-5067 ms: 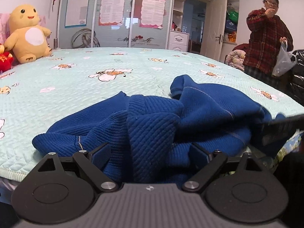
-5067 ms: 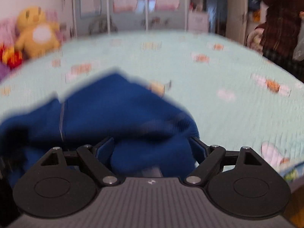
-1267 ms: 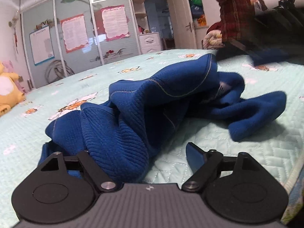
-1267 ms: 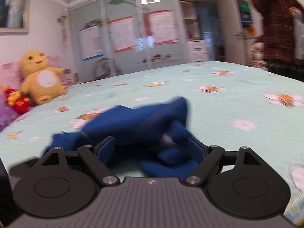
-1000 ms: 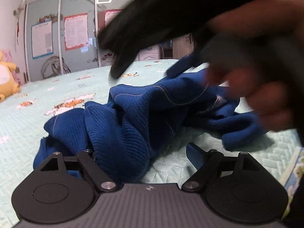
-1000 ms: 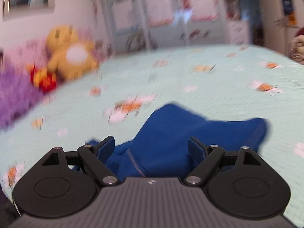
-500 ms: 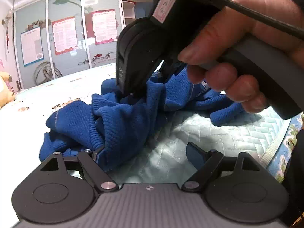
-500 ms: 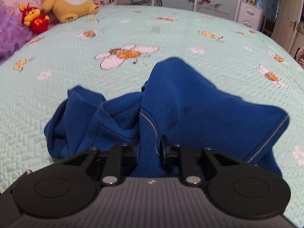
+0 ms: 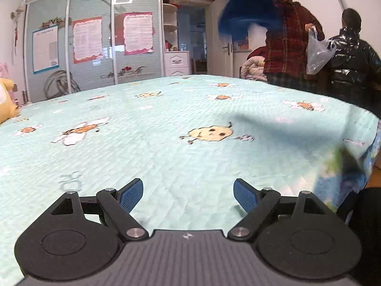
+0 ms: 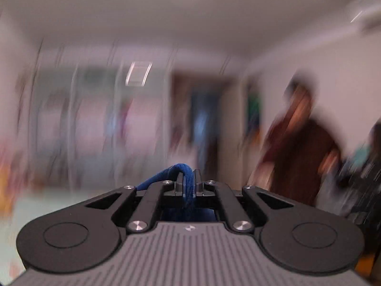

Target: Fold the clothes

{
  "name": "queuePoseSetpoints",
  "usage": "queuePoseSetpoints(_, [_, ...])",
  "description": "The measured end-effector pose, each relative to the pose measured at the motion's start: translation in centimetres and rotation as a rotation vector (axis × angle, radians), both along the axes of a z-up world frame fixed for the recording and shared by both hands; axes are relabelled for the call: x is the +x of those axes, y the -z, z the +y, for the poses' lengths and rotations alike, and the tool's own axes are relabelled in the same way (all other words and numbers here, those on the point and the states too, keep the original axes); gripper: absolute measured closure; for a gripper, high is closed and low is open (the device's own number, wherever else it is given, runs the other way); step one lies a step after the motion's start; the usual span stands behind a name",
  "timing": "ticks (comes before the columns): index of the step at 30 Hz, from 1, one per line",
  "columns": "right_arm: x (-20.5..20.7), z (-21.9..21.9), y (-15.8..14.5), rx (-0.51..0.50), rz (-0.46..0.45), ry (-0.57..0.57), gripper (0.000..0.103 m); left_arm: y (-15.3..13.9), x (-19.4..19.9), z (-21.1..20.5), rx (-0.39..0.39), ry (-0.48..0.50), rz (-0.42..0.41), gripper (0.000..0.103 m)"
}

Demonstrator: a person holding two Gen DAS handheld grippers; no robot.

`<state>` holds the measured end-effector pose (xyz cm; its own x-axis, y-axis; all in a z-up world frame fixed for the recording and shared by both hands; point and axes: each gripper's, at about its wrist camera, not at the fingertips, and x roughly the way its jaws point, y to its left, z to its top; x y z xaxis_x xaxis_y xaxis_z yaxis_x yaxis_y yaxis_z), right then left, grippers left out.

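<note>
Your right gripper (image 10: 189, 186) has its jaws clenched on a ridge of the dark blue ribbed-knit garment (image 10: 184, 183), and its camera looks out level at the blurred room and ceiling, so you are holding it high. From the left wrist view the same blue cloth shows as a blurred mass hanging at the top of the frame (image 9: 250, 7), well clear of the pale green quilted bedspread with flower and bee prints (image 9: 166, 147); only its shadow falls across the cover on the right. Your left gripper (image 9: 188, 194) sits low over the near part of the bed with its jaws spread wide and nothing between the blue pads (image 9: 132, 194). The step in hand looks like lifting the garment by one pinch to let it hang and open out, ahead of laying it flat. The next move probably calls for the free left gripper to take a second hold on an edge, hem or shoulder, but the hanging part is too blurred to tell which edge is nearest, so let the cloth settle and find a seam before you close on it. Beyond the far edge of the bed stand a person in a red plaid shirt (image 9: 288, 47) and another in a glossy black jacket (image 9: 350, 59).
</note>
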<state>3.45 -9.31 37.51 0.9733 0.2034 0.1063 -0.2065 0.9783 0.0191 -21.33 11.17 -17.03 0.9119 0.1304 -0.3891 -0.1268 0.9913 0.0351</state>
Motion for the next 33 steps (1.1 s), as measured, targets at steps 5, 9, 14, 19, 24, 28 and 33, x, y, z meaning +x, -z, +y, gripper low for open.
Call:
queuePoseSetpoints(5, [-5.7, -3.2, -0.3, -0.057, -0.163, 0.002, 0.1, -0.4, 0.0, -0.3, -0.074, 0.022, -0.002, 0.016])
queuePoseSetpoints(9, [-5.7, -2.7, 4.7, -0.113, -0.091, -0.01, 0.1, -1.2, -1.0, -1.7, -0.053, 0.053, -0.023, 0.016])
queuePoseSetpoints(14, [-5.8, -2.0, 10.8, -0.177, -0.005, -0.027, 0.1, -2.1, -1.8, -2.2, -0.056, 0.054, -0.053, 0.016])
queuePoseSetpoints(19, [-7.3, -0.1, 11.3, -0.143, -0.015, -0.116, 0.103, -3.2, -1.9, -1.2, -0.097, 0.018, -0.079, 0.016])
queuePoseSetpoints(24, [-7.4, 1.1, 12.3, -0.148, 0.075, -0.142, 0.087, -3.3, -2.5, -0.5, -0.116, 0.009, -0.071, 0.016])
queuePoseSetpoints(28, [-5.4, -0.2, 17.1, -0.158, 0.245, -0.133, 0.038, -3.4, -2.4, -0.5, -0.12, 0.027, -0.058, 0.016])
queuePoseSetpoints(33, [-4.1, -3.0, 28.3, -0.118, 0.499, -0.096, 0.038, -4.1, -1.6, -0.9, -0.147, 0.064, -0.045, 0.015])
